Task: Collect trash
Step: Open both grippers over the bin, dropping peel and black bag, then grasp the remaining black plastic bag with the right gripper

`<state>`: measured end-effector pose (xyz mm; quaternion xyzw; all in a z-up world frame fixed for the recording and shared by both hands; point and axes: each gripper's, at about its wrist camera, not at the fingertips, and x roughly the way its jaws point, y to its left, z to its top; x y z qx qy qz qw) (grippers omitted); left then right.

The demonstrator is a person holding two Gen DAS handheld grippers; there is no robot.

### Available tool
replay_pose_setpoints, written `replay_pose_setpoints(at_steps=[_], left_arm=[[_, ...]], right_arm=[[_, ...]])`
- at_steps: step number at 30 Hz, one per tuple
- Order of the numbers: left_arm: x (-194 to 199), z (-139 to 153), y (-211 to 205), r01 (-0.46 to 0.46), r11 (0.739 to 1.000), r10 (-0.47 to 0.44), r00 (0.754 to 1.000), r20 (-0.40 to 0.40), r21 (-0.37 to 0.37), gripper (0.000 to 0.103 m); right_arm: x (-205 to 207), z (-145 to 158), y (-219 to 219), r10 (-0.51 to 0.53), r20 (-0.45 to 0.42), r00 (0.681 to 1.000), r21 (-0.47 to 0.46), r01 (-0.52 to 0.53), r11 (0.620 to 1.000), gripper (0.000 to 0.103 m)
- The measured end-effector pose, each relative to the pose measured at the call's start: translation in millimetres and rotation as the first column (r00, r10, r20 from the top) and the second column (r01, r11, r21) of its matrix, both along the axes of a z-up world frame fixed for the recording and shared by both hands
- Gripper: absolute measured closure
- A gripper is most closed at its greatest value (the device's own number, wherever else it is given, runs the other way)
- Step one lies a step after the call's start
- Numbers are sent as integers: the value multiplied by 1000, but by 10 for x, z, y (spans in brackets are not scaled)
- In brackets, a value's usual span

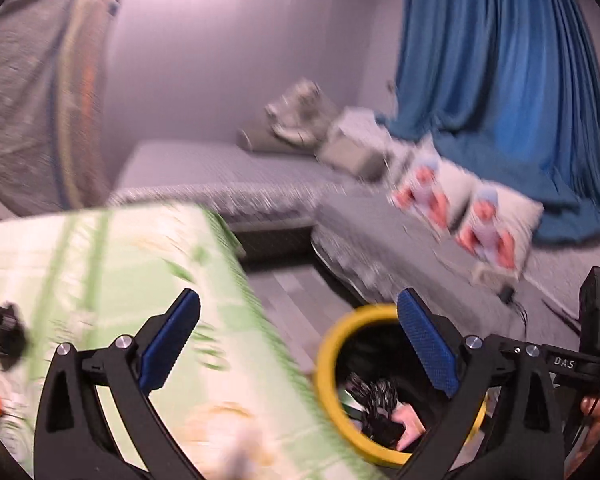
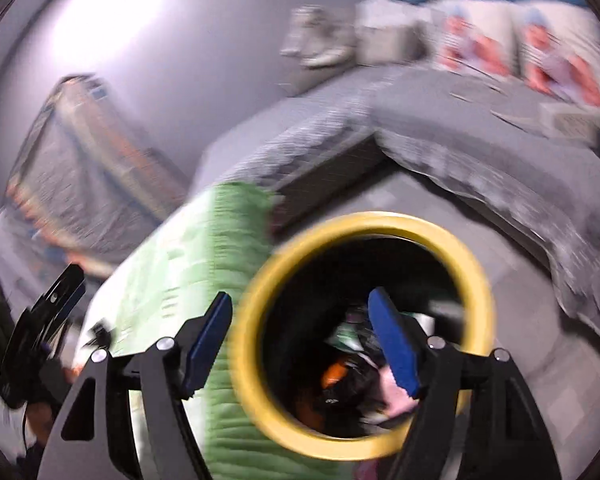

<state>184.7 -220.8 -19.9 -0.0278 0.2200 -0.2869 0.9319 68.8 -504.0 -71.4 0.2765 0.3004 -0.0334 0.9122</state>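
heavy motion blur, overhead glare, dark fisheye edges

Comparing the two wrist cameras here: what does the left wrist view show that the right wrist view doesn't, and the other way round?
Only the left wrist view shows most of the blue curtain and a dark object at the left edge of the table.

Only the right wrist view looks straight into the bin, showing an orange piece among the trash, and the other gripper at its left edge.

Both show the yellow-rimmed bin, the green-patterned table cover, the grey beds, patterned pillows, and open, empty grippers: left, right.
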Motion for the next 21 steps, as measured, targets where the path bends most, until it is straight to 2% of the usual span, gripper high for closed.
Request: replay_pose_setpoints(at_steps=[3, 4, 5, 7, 10, 11, 13, 15, 16, 18, 21], left_arm=[[-166, 193, 545, -100, 995, 100, 992, 80, 4, 8], [-218, 219, 696, -121, 993, 120, 988, 95, 3, 8], [-292, 249, 956, -154, 988, 153, 981, 115, -2, 8], [-388, 270, 1393, -222, 975, 220, 965, 141, -3, 8], [-514, 236, 2056, -327, 945, 323, 932, 164, -2, 8], [-572, 212, 2337, -367, 930, 364, 917, 165, -8, 8], [-665, 179, 2733, -421, 906, 420, 892, 164, -29, 8], [-753, 146, 3105, -481, 876, 480, 860, 176, -38, 8], [-794, 135, 3298, -526, 850, 524, 832, 182, -40, 8], [-804, 114, 3618, -574, 817, 574, 802, 166, -51, 8], [-748, 89, 4050, -604, 792, 611, 786, 91, -93, 8]], right_arm=[[170, 303, 424, 189, 83, 978, -41, -186, 982, 31], [236, 393, 579, 251, 108, 962, -49, -247, 968, 18], [315, 495, 767, 312, 136, 940, -62, -306, 950, 13], [488, 667, 1149, 420, 141, 896, -121, -406, 906, 13], [783, 847, 1870, 579, 86, 811, -228, -550, 804, 13], [909, 870, 2163, 629, 43, 776, -259, -599, 758, 13], [1097, 853, 2593, 686, -23, 727, -288, -662, 692, 14], [1335, 779, 3109, 733, -112, 671, -325, -722, 611, 16], [1415, 733, 3298, 740, -143, 658, -338, -735, 588, 16], [1665, 586, 3749, 755, -216, 619, -362, -769, 527, 17], [2017, 374, 4167, 757, -289, 586, -348, -801, 487, 17]])
